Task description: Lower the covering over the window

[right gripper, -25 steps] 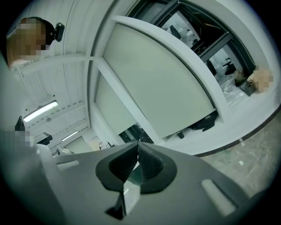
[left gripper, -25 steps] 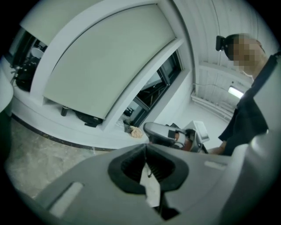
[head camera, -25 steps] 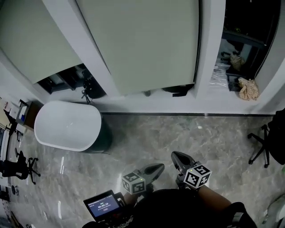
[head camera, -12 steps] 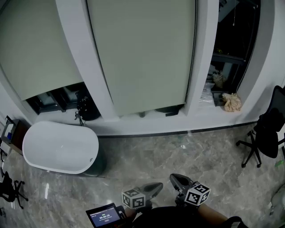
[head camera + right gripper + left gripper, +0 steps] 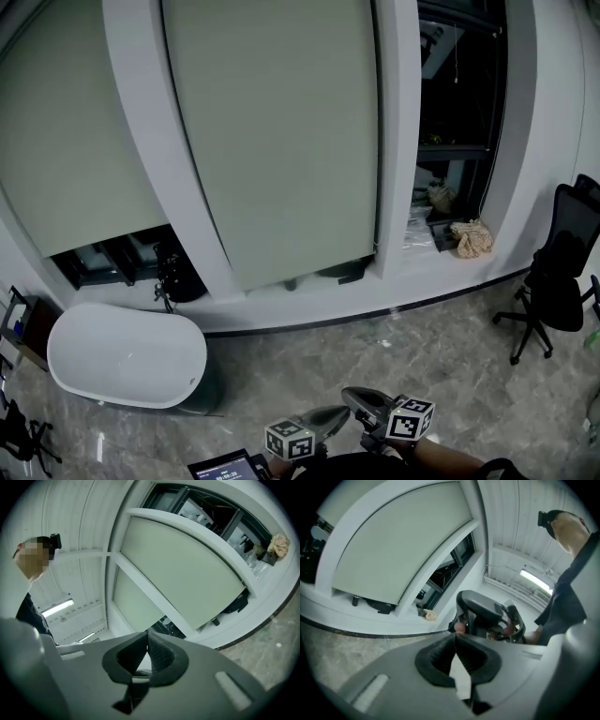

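Note:
Pale green roller blinds cover most of the left window [image 5: 66, 159] and the middle window [image 5: 272, 141], each ending a little above the sill. The right window [image 5: 459, 103] is dark and uncovered. A thin cord [image 5: 457, 58] hangs inside it. My left gripper [image 5: 339, 413] and right gripper [image 5: 352, 397] are low in the head view, far from the windows, both shut with nothing between the jaws. In the left gripper view the left gripper [image 5: 454, 637] points towards the middle blind [image 5: 403, 545]. The right gripper [image 5: 147, 633] faces the same blind [image 5: 183, 573].
A white bathtub [image 5: 127, 356] stands on the marble floor at the left, below the windows. A black office chair [image 5: 553, 281] is at the right. A beige cloth [image 5: 472, 239] lies on the right window's sill. A small screen [image 5: 225, 467] sits by my left gripper.
The head view has tipped upward, so more of the blinds and the right window shows. Both grippers sit lower in the frame and stay shut.

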### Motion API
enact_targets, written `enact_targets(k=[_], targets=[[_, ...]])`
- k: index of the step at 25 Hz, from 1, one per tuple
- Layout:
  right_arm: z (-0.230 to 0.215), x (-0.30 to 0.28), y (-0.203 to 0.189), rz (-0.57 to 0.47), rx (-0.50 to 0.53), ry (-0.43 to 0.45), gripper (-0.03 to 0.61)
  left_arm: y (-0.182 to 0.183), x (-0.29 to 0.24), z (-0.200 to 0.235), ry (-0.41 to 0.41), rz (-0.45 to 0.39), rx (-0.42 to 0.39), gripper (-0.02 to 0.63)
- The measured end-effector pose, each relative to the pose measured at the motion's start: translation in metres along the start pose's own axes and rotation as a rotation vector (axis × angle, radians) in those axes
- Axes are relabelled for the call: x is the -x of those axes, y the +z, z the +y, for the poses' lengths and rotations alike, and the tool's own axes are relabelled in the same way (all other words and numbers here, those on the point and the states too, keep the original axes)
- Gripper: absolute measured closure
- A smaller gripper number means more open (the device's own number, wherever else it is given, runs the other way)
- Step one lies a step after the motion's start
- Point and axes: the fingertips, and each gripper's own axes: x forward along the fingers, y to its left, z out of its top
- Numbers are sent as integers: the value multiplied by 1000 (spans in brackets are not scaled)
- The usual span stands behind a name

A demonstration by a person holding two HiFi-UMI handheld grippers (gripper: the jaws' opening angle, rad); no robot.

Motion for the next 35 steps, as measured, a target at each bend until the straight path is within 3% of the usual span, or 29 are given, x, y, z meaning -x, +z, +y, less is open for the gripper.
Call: enact_targets(k=[5,10,15,18,20,23,27,35], targets=[[-15,21,13,-10,-39,-18,571,0,-27,-12,21,19,-29,620],[-10,37,28,13,-27,26,571,7,-43,-32,-14,-16,-47,621],[-12,56,37,3,-19,34,572,7,-58,-47,-70,-13,49,621],[-26,77,44,-39,-52,-12,571,1,-73,-58,-58,22,12,615],[-34,88,49,-69,-53,-42,571,1,-78,-61,-27,22,-25,615],[-37,103,57,-83,28,-88,571,15,-75,-44,95,-45,-56,615],[-48,120,59,-92,82,-156,571,31,-72,-20,243,-158,-30,615],[-54,127,56,-76,91,-206,571,19,-70,-31,253,-151,-48,615]])
